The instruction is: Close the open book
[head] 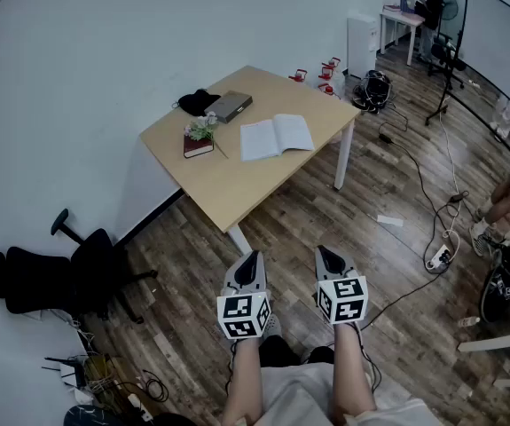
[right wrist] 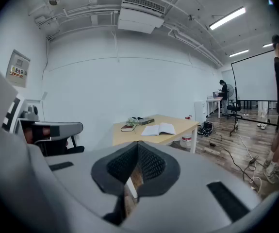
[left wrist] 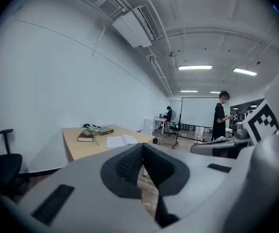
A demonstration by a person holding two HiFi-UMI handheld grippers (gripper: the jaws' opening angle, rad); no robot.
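Ahead, a white open book (head: 276,138) lies flat on the light wooden surface (head: 237,189), well apart from both grippers. Nearer the viewer, the left gripper (head: 251,257) and the right gripper (head: 324,254) hover side by side above the wood-plank floor (head: 396,264), short of the surface's near corner. Each has its jaws closed together on nothing.

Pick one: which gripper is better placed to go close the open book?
Left, only slightly. The left gripper and right gripper are both shut, empty and well short of the table. In the head view the open book lies nearer the left one's line. Either must approach first.
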